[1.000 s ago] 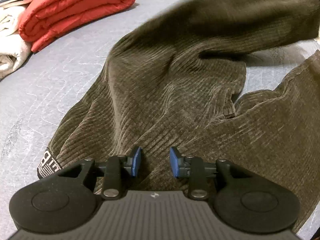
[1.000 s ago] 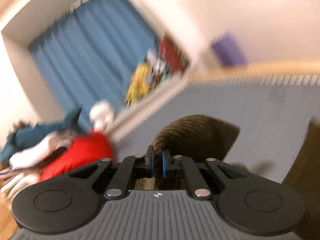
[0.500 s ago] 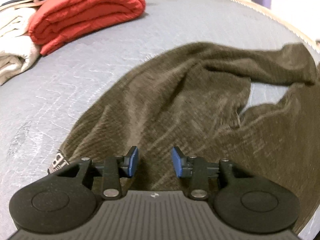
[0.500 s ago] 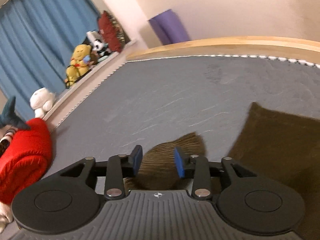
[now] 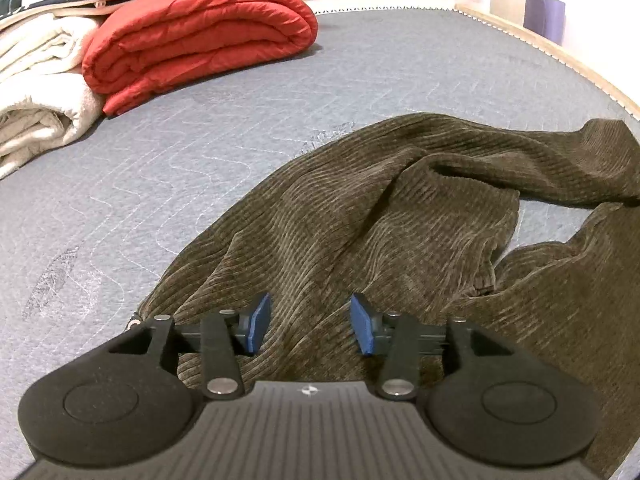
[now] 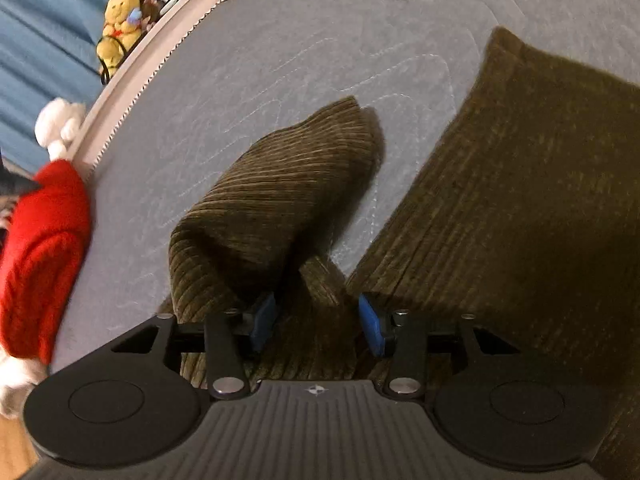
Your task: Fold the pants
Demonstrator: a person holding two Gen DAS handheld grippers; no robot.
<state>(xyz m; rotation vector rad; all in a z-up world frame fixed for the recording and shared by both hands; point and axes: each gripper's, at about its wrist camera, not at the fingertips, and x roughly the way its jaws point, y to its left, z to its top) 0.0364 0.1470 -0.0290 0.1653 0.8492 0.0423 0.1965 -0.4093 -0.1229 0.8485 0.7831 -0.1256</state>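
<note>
Left gripper (image 5: 308,328): blue fingers (image 5: 256,326) spread wide with nothing between them, low over the brown corduroy pants (image 5: 360,216), which lie rumpled on the grey mattress (image 5: 200,152) and run forward and to the right of the fingertips; one leg bends across ahead. Right gripper (image 6: 318,328): fingers (image 6: 370,330) likewise spread, with a leg end (image 6: 280,192) curled up ahead and left of them and a flatter leg (image 6: 520,200) ahead to the right; corduroy fills the gap between the fingers, apparently lying below rather than gripped. A folded red quilt (image 5: 192,36) and a pale blanket (image 5: 40,96) lie far ahead to the left of the left fingers.
</note>
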